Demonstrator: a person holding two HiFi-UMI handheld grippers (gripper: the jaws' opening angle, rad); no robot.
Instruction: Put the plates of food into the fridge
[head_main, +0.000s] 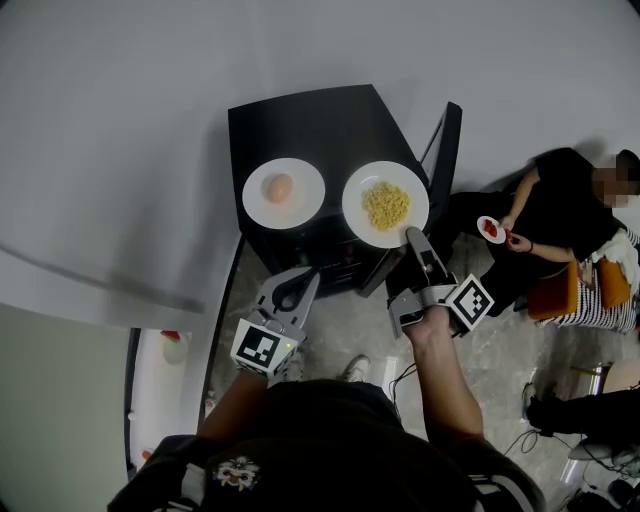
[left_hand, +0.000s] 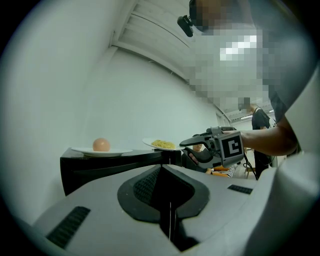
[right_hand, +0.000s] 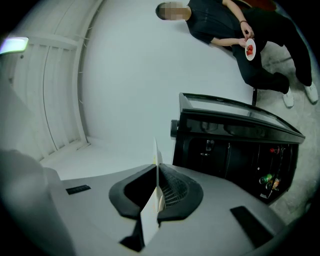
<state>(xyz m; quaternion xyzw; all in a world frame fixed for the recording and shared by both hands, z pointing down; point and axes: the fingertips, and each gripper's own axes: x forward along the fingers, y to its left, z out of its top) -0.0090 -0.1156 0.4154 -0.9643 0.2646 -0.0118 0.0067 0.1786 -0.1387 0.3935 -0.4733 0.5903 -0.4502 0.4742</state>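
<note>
**A:** What's closest to you?

**B:** My own dark shirt (head_main: 330, 440), at the bottom of the frame. Just above it is my left gripper (head_main: 300, 285), jaws pressed together on nothing, aimed at the front of the fridge (head_main: 320, 120).

**A:** And the food?

**B:** Nothing is inside yet. The egg plate (head_main: 306, 200) sits on the fridge top, centre frame. My right gripper (head_main: 413, 238) pinches the rim of the noodle plate (head_main: 353, 205), which is partly past the top's front edge. I can't tell whether it rests there or is lifted.

**A:** Room to move?

**B:** The fridge door (head_main: 447, 140) stands open at upper right, and a seated person (head_main: 560, 200) is just beyond it. I judge I must clear that front edge, drop, then slide in level between the door and my left gripper. Both plates are left to do.
</note>
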